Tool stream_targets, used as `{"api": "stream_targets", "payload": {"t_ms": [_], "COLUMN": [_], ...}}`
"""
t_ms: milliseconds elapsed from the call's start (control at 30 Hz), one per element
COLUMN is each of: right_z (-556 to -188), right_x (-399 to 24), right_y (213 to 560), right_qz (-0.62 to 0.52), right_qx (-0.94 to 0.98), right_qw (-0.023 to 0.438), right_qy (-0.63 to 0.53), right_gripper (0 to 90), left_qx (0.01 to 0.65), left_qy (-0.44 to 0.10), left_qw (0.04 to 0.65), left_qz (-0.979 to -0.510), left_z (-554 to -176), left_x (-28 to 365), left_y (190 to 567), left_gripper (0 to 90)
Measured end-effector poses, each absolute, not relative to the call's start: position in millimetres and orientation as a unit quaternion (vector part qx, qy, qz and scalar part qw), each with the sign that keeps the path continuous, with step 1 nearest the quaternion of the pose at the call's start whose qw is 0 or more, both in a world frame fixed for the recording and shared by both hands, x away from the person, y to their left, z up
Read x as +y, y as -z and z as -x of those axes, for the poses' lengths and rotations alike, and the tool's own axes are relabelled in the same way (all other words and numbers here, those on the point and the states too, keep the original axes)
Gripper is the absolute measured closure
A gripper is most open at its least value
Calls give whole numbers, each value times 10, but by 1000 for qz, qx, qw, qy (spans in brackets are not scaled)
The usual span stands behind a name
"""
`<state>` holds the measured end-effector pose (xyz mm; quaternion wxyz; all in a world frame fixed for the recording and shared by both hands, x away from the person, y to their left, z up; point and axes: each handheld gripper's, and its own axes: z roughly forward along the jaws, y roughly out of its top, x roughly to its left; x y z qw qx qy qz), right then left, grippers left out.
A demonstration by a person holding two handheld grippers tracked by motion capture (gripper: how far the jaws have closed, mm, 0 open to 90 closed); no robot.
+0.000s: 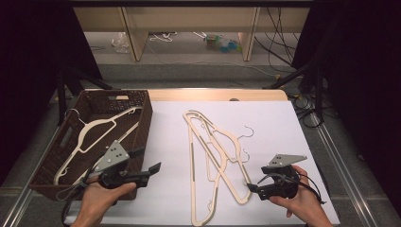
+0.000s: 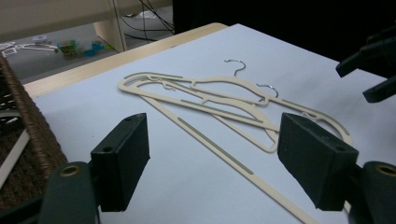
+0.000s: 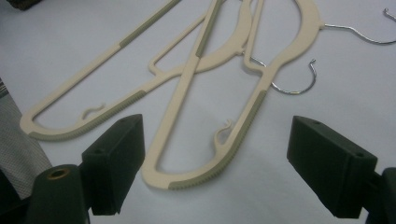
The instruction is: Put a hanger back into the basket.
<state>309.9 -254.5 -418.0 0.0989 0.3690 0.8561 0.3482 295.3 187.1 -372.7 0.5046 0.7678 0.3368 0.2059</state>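
Hangers (image 1: 215, 156) on the white sheet (image 1: 283, 142): at least two, cream plastic, overlapping; two metal hooks (image 1: 246, 131) visible (the stack may hide a third hanger, so the count is uncertain). Hangers in the brown woven basket (image 1: 142, 118): at least one (image 1: 92, 132), possibly a second beneath. Baskets: one. Handheld grippers: two, the left gripper (image 1: 146, 163) and the right gripper (image 1: 253, 184).

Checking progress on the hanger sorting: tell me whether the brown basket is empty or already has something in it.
Not empty. The brown basket holds one cream hanger lying flat inside; more hangers lie on the white table sheet.
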Motion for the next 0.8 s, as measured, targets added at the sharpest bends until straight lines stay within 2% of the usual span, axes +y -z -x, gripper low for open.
{"api": "stream_targets", "payload": {"t_ms": [500,800], "right_z": [-3118,-3232], "right_x": [-2522,-2447], "right_y": [4228,4304], "right_qz": [-389,-392], "right_qx": [848,846], "right_qw": [92,112], "right_qy": [-348,-344], "right_gripper": [207,213], "left_qx": [315,319], "left_qy": [-171,-158], "left_qw": [505,504], "left_qz": [-785,-787], "left_z": [-2814,-2696], "left_x": [1551,1445], "left_y": [3992,4170], "left_gripper": [253,252]}}
